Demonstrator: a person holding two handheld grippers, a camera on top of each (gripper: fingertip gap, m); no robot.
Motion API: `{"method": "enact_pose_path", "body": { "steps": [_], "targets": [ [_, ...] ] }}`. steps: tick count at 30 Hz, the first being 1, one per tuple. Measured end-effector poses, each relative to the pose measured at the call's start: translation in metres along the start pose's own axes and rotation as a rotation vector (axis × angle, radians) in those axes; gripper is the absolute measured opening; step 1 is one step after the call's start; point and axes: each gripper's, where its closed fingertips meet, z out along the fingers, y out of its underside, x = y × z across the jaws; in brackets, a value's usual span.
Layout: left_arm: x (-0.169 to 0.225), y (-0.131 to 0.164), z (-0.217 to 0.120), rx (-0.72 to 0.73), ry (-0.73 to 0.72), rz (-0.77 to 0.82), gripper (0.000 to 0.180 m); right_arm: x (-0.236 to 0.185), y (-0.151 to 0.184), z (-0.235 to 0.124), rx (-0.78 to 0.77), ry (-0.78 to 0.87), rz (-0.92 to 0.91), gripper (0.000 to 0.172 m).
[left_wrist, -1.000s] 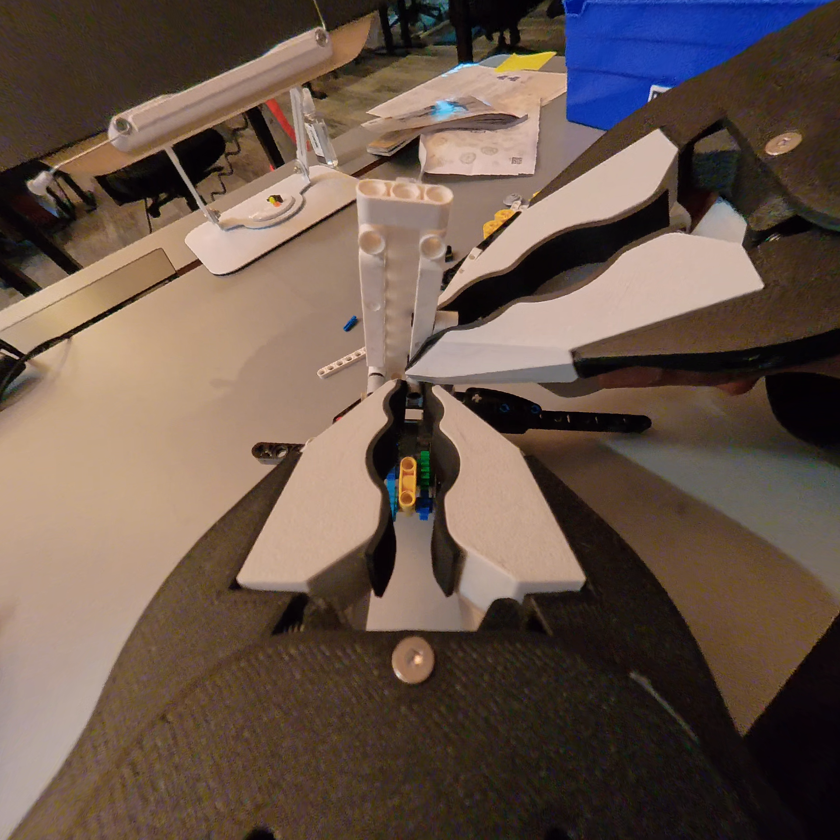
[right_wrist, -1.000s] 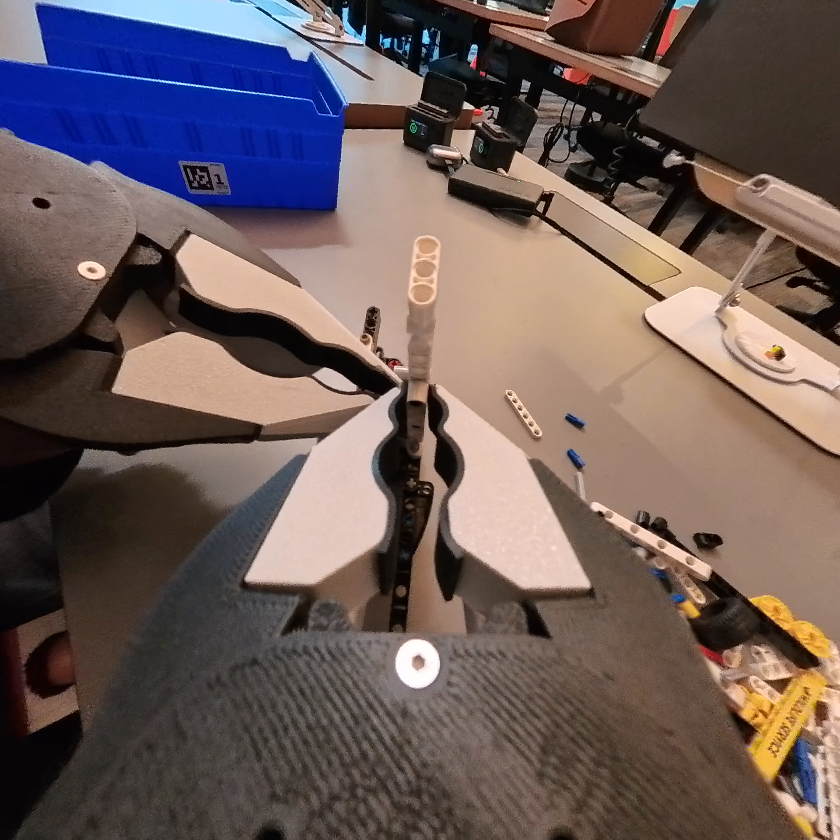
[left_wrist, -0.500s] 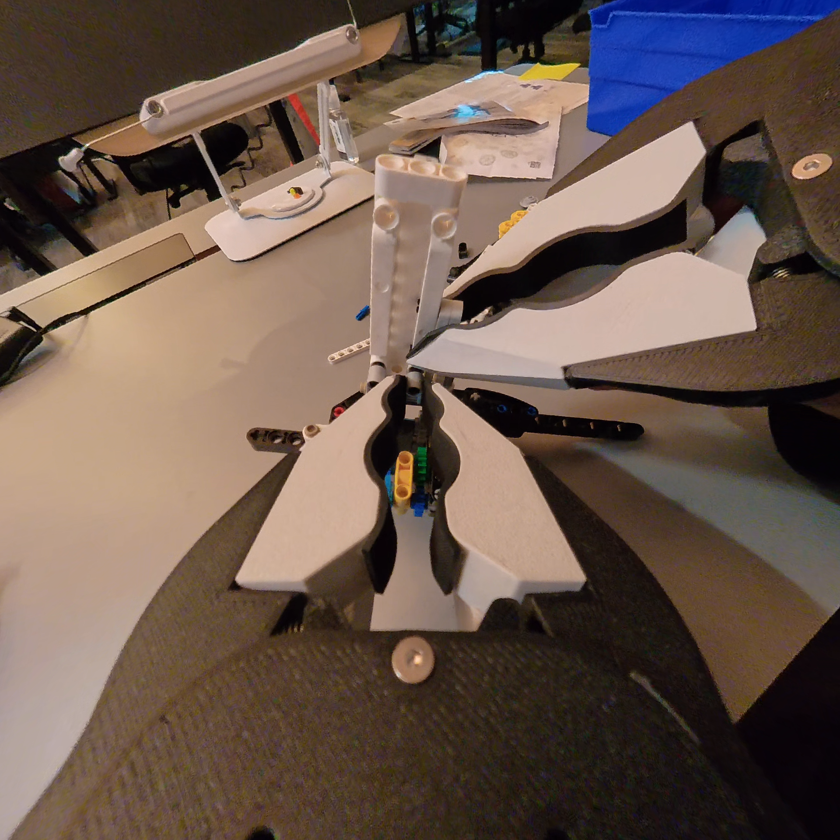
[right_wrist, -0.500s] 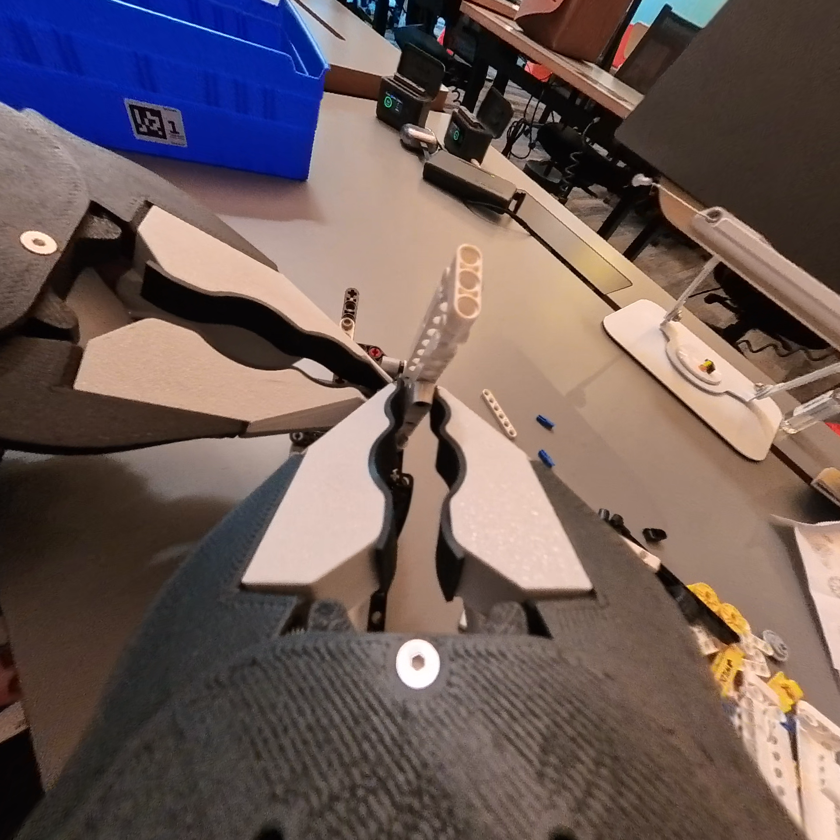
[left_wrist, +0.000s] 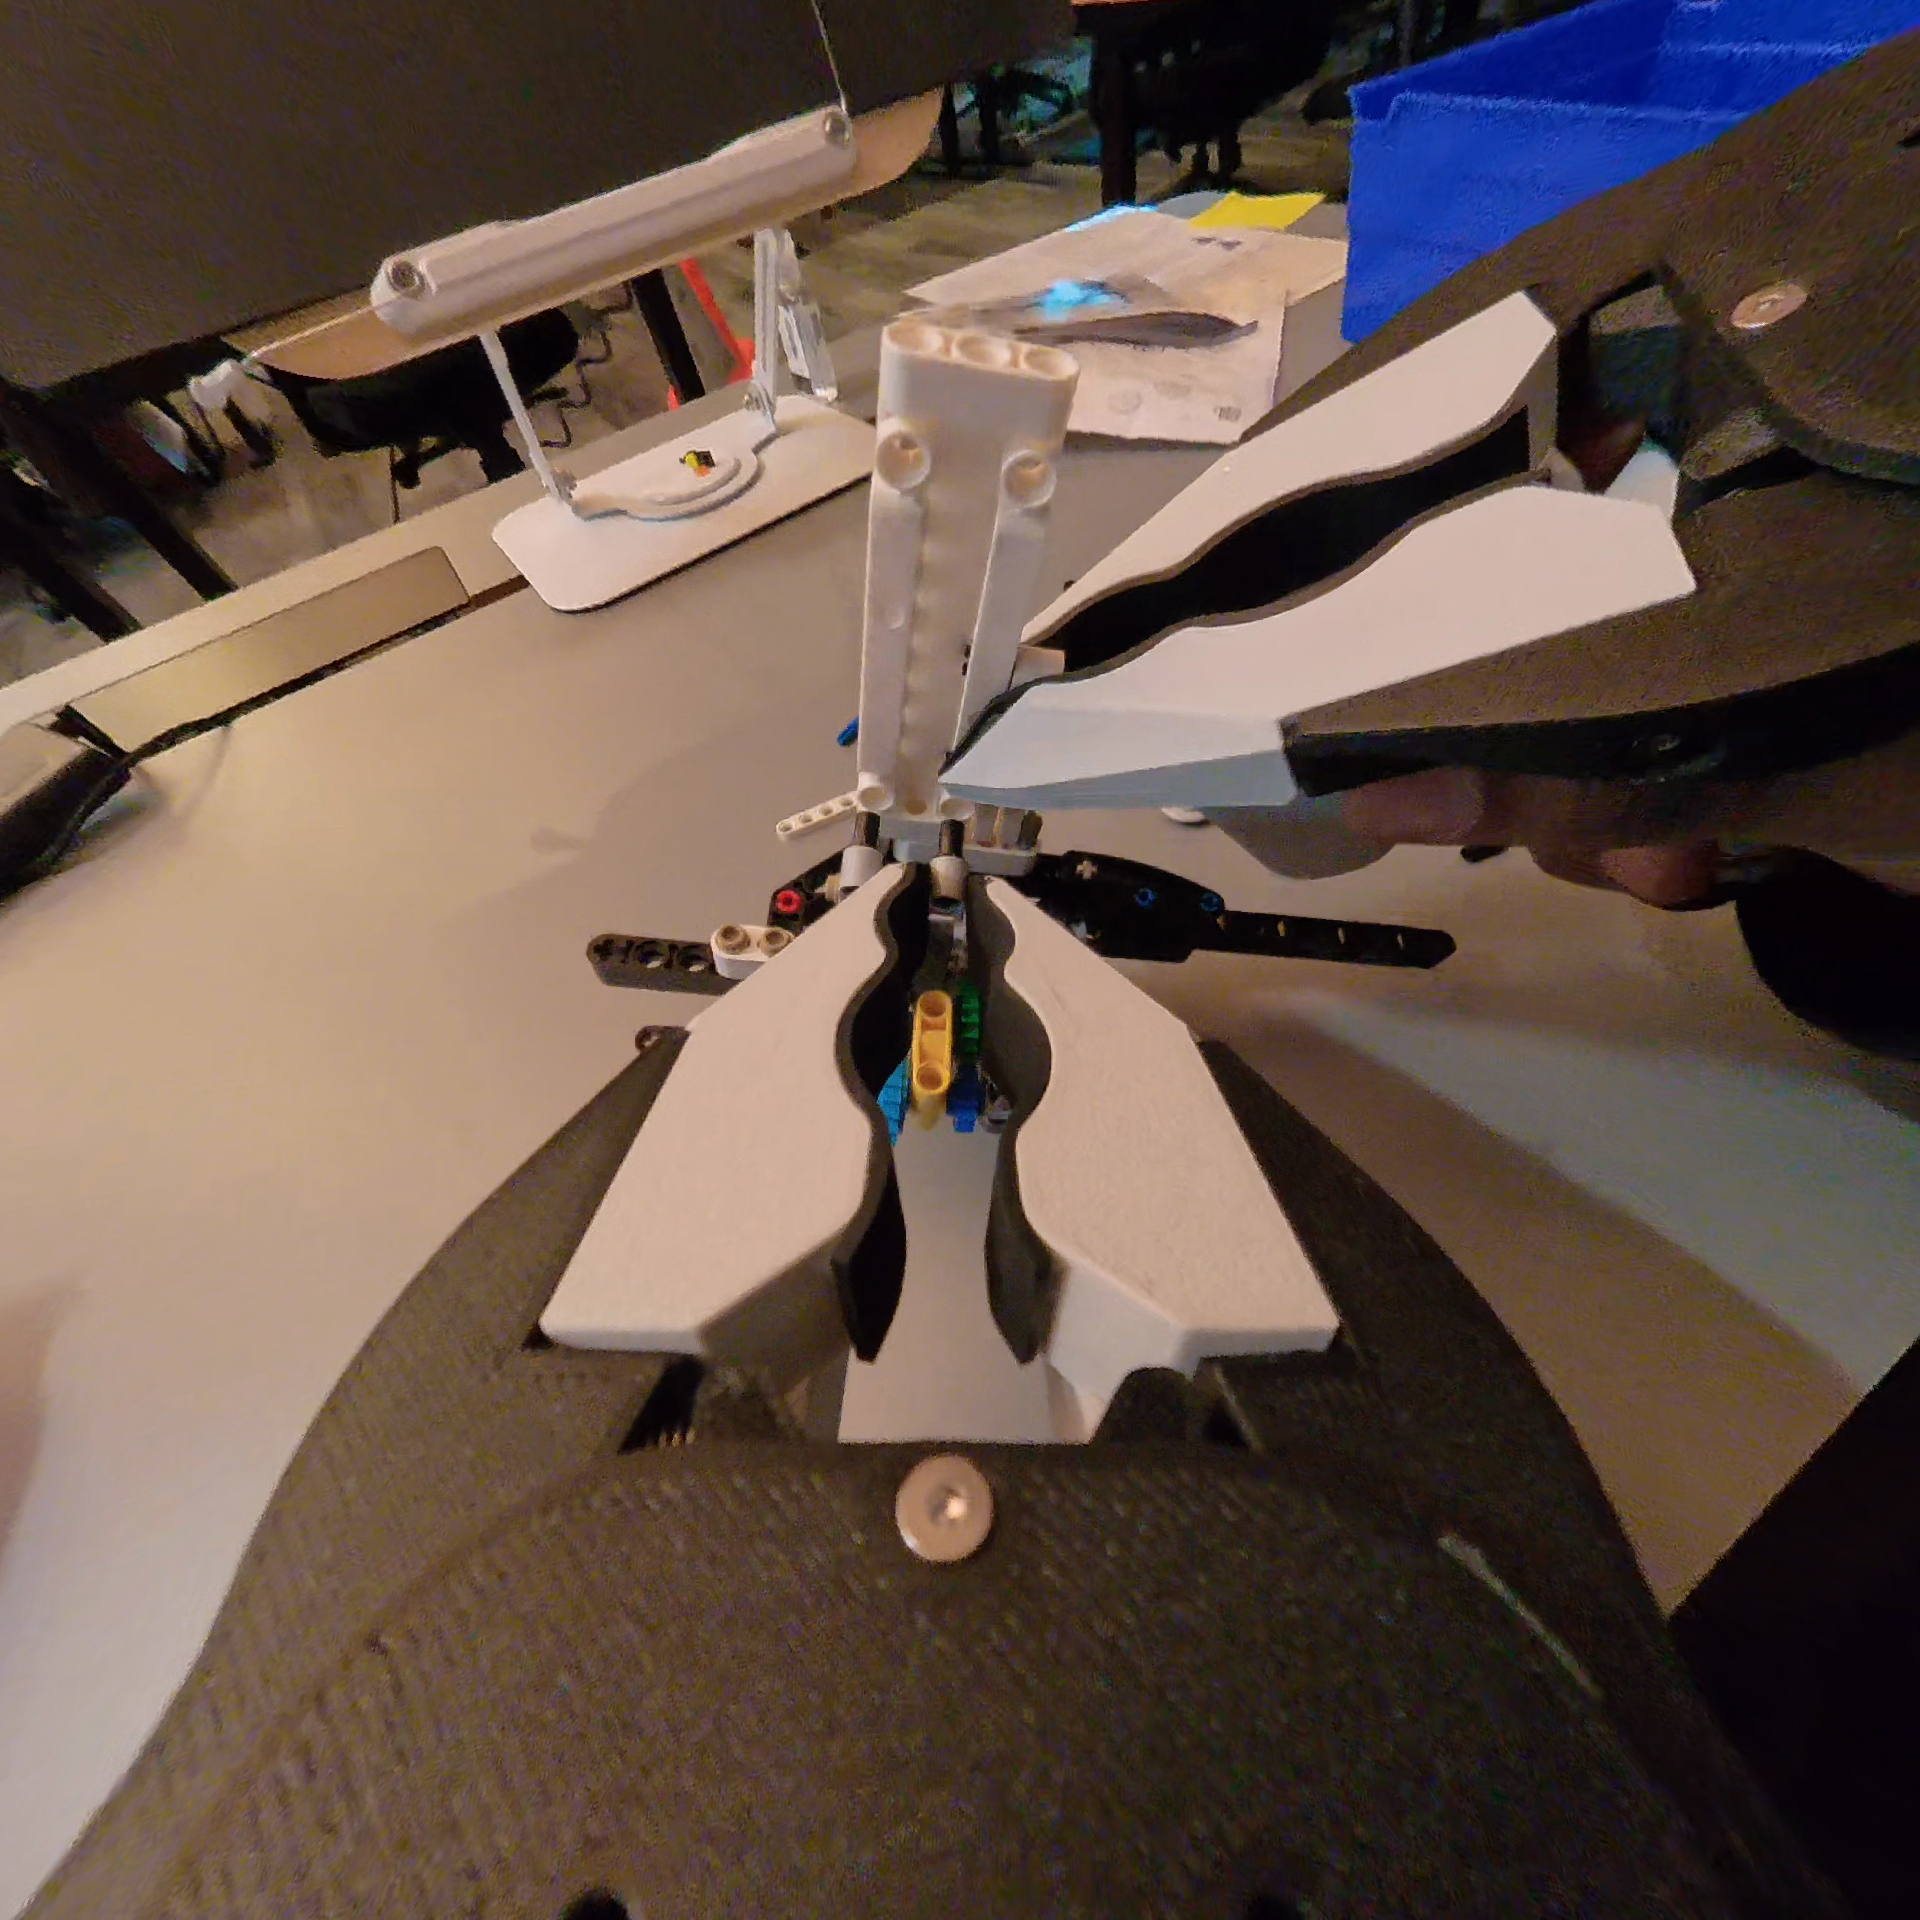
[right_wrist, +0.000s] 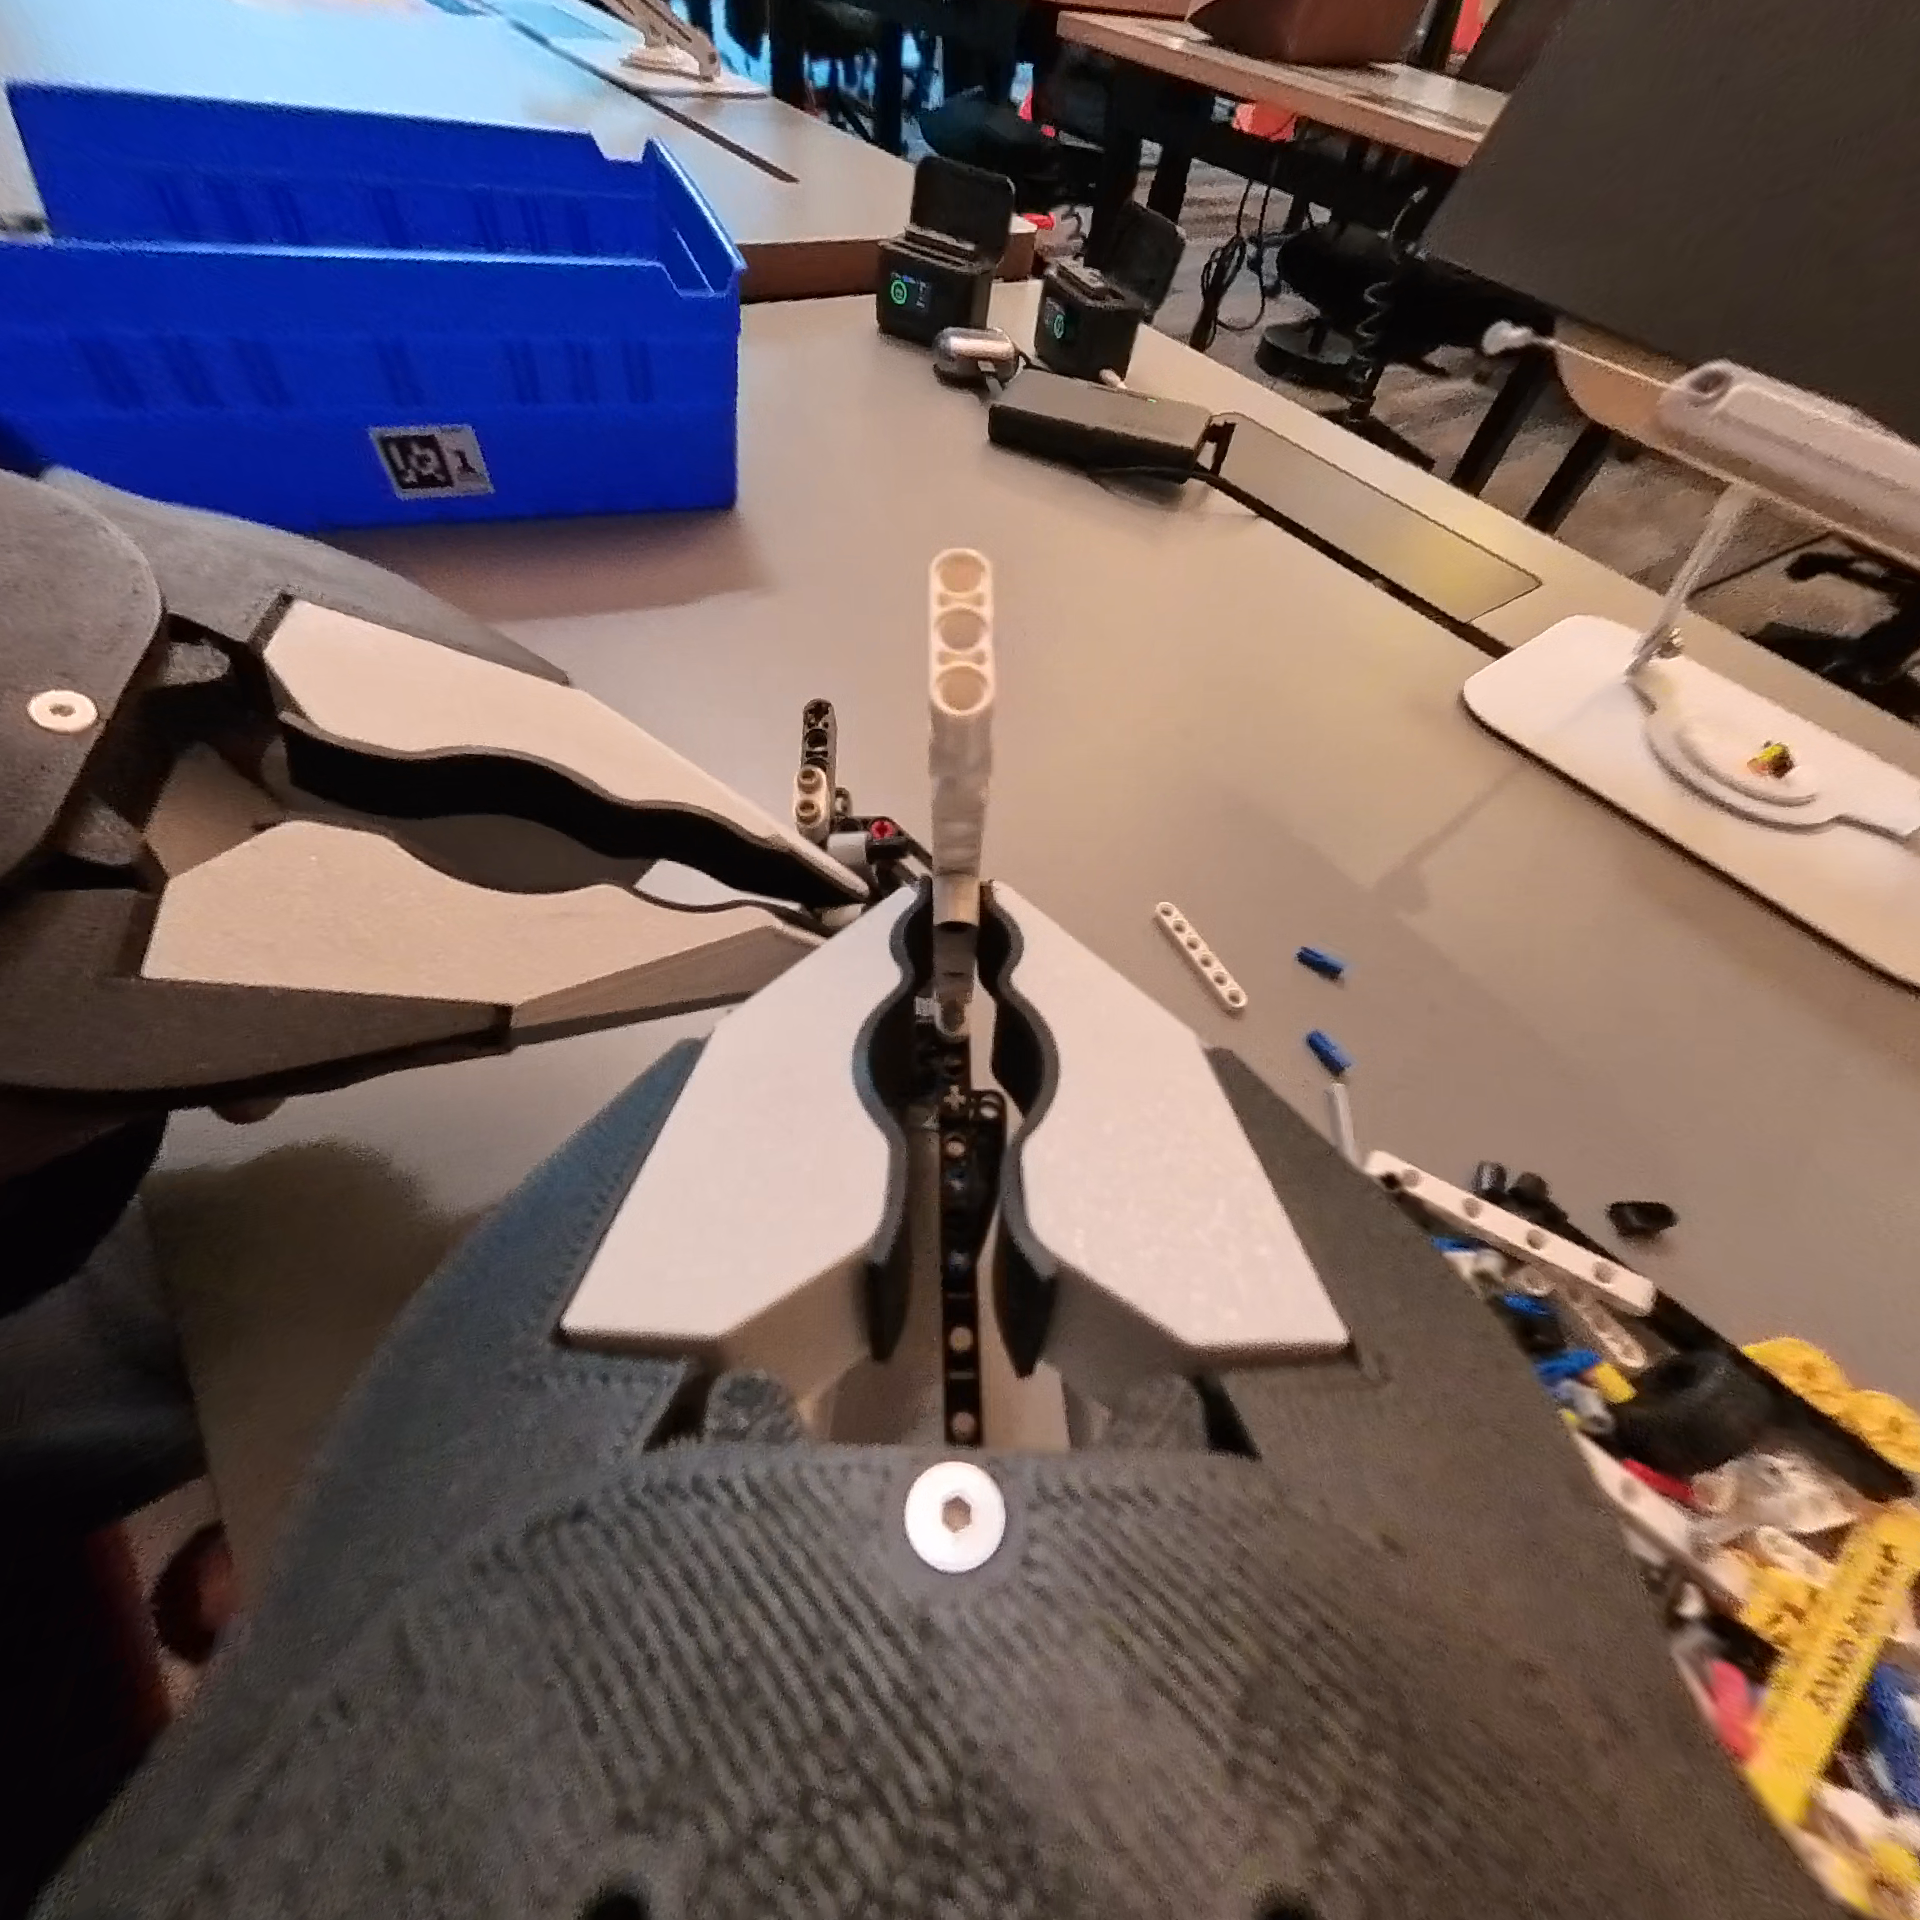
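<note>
A building-brick assembly is held above the grey table (left_wrist: 364, 883) by both grippers. Its white frame (left_wrist: 956, 540) stands upright, and black beams (left_wrist: 1247, 925) stick out to both sides. My left gripper (left_wrist: 940, 888) is shut on the assembly's lower part, with yellow, green and blue pieces (left_wrist: 932, 1055) between its fingers. My right gripper (left_wrist: 987, 707) comes in from the right and pinches the foot of the white frame. In the right wrist view my right gripper (right_wrist: 954, 894) is shut on the base of the white beam (right_wrist: 958, 707), and my left gripper (right_wrist: 836, 914) meets it from the left.
A blue bin (right_wrist: 364, 343) stands at the back. A white desk lamp (left_wrist: 675, 499) and papers (left_wrist: 1143, 312) lie beyond the assembly. A thin white beam (right_wrist: 1200, 956), blue pins (right_wrist: 1320, 961) and a pile of loose parts (right_wrist: 1662, 1403) lie to the right. Black chargers (right_wrist: 940, 270) stand farther back.
Half a second ago the white beam leaned to the right in the right wrist view; now it stands upright again. My right jaws have narrowed on it. My left grasp is unchanged.
</note>
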Motion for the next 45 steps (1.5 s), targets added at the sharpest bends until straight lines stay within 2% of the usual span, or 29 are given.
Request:
{"method": "enact_pose_path", "body": {
  "steps": [4,10,12,14,18,21,24,28,32,35,38,42,45],
  "targets": [
    [0.003,0.003,0.001,-0.007,0.002,0.012,0.005,0.0,0.004,-0.001,0.017,-0.018,0.069,0.005],
    [0.008,0.007,0.001,0.003,0.025,0.015,0.004,-0.004,0.007,-0.004,0.046,0.019,-0.03,0.005],
    [0.01,0.008,-0.001,0.006,0.036,0.018,0.005,-0.008,0.007,-0.007,0.059,0.027,-0.111,0.005],
    [0.019,0.012,-0.009,-0.006,0.067,0.002,0.017,-0.012,0.008,-0.011,0.074,0.051,-0.223,0.005],
    [0.035,0.013,-0.048,0.042,0.152,-0.03,0.031,-0.033,0.011,-0.022,0.115,0.026,-0.469,0.005],
    [0.018,0.008,-0.075,0.112,0.162,-0.095,0.032,-0.049,0.016,-0.03,0.146,-0.021,-0.63,0.005],
    [-0.004,0.007,-0.085,0.137,0.206,-0.199,0.032,-0.062,0.023,-0.037,0.163,-0.108,-0.692,0.007],
    [0.0,0.01,-0.076,0.072,0.342,-0.251,0.033,-0.072,0.032,-0.048,0.177,-0.151,-0.794,0.008],
    [0.021,0.036,-0.051,-0.083,0.399,-0.138,0.035,-0.077,0.042,-0.058,0.181,-0.165,-0.836,0.011],
    [0.035,0.049,-0.04,-0.145,0.419,-0.063,0.031,-0.076,0.051,-0.065,0.164,-0.158,-0.845,0.014],
    [0.043,0.044,-0.04,-0.109,0.444,-0.012,0.019,-0.072,0.057,-0.07,0.157,-0.13,-0.835,0.015],
    [0.046,0.04,-0.037,-0.104,0.426,0.009,0.018,-0.067,0.06,-0.073,0.157,-0.09,-0.821,0.016],
    [0.044,0.042,-0.034,-0.125,0.359,0.041,0.018,-0.055,0.067,-0.073,0.109,-0.042,-0.804,0.017]
  ]
}}
